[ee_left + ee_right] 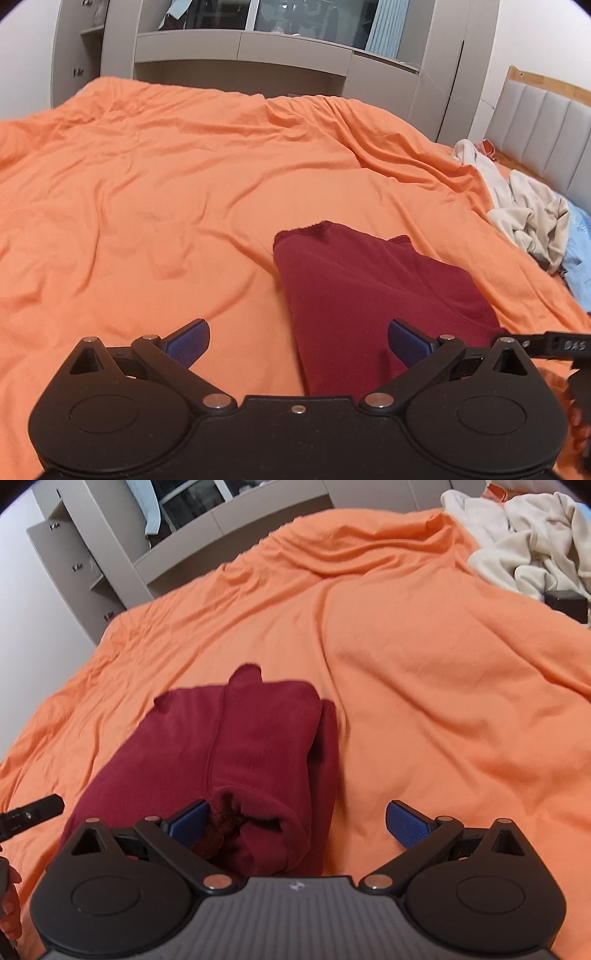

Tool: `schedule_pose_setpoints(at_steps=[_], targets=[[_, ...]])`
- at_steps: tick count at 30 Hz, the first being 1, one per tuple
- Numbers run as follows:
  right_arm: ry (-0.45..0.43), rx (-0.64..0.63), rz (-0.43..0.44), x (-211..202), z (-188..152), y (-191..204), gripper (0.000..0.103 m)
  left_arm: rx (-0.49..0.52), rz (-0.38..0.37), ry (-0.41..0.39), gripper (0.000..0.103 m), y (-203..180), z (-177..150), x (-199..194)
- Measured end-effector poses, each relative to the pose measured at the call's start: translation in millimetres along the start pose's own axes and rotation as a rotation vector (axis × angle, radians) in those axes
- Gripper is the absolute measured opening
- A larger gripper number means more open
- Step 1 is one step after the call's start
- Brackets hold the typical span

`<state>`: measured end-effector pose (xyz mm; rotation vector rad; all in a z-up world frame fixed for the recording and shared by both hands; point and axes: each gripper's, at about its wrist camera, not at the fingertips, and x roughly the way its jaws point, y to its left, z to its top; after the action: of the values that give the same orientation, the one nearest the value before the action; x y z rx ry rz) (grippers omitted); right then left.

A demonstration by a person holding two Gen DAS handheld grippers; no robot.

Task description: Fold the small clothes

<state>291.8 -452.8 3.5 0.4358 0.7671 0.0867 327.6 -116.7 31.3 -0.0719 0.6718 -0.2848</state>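
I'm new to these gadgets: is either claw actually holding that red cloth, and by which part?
Neither. The left gripper and right gripper are both open; the folded red garment lies free on the orange bedsheet.

A rumpled orange bedsheet (166,177) spreads wide across the bed. Far back stands a grey wall cabinet (295,51) with glass doors above. At the right rises a grey padded headboard (546,125) with a wooden frame.
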Motion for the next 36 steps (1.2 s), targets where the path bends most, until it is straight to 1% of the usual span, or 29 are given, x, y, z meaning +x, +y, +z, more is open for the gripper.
schedule_pose_setpoints(at_steps=[6,9,11,13,14,17,18,21,23,25,26,29,33,36], targets=[[-0.086,0.038,0.022,-3,3,-3,0.103,0.01,-0.03,0.028,0.102,10,17,16],[-0.122,0.114,0.041,0,5,-13,0.103,-0.042,-0.067,0.05,0.102,24,26,30],[-0.126,0.171,0.074,6,7,-21,0.103,-0.082,-0.109,0.072,0.102,30,27,41],[-0.12,0.219,0.106,15,9,-26,0.103,-0.08,-0.155,0.109,0.102,31,27,54],[-0.118,0.231,0.116,20,9,-27,0.103,-0.084,-0.166,0.12,0.102,31,26,60],[-0.121,0.219,0.103,33,10,-25,0.103,-0.129,-0.189,0.156,0.102,32,22,71],[-0.118,0.206,0.093,37,10,-23,0.102,-0.145,-0.195,0.164,0.102,33,20,73],[-0.101,0.18,0.056,46,8,-18,0.094,-0.163,-0.199,0.182,0.102,34,16,78],[-0.104,0.176,0.05,47,3,-16,0.092,-0.177,-0.202,0.196,0.102,35,13,81],[-0.112,0.175,0.051,45,1,-16,0.085,-0.202,-0.208,0.211,0.102,37,11,85],[-0.113,0.174,0.053,45,1,-16,0.083,-0.213,-0.213,0.214,0.102,39,10,86],[-0.111,0.167,0.056,45,-1,-15,0.08,-0.228,-0.232,0.216,0.098,40,9,87],[-0.111,0.158,0.053,46,-1,-14,0.075,-0.251,-0.263,0.221,0.089,39,7,90],[-0.112,0.15,0.054,46,-2,-13,0.072,-0.25,-0.262,0.223,0.088,37,5,91]])
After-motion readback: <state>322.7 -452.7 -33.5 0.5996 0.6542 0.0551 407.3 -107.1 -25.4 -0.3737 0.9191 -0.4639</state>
